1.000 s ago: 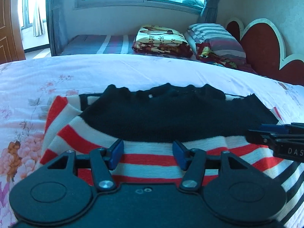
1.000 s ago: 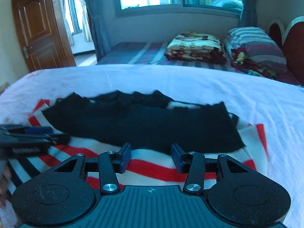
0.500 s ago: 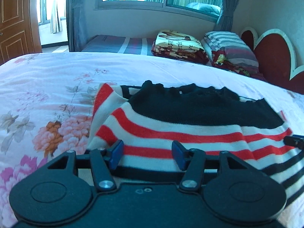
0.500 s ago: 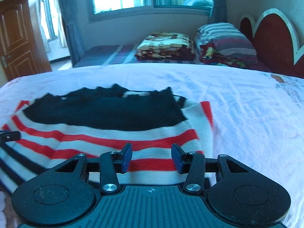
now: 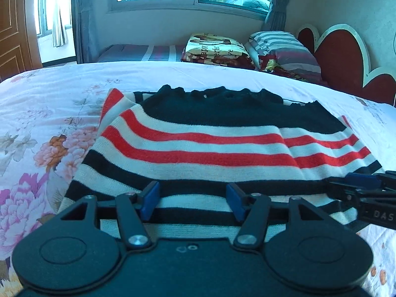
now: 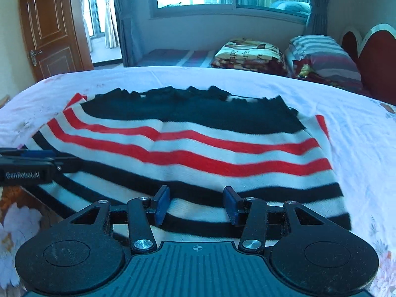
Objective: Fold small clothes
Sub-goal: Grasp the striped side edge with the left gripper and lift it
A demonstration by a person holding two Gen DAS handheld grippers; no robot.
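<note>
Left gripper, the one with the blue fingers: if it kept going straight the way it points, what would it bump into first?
Probably the striped knitted sweater lying on the floral bed sheet. The left gripper tilts down at its near black-and-white stripes; exact depth is unclear.

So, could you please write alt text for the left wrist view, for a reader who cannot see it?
A folded striped sweater in black, red and white lies on a floral bedspread, with the left gripper open just above its near edge. The right gripper enters from the right edge.
</note>
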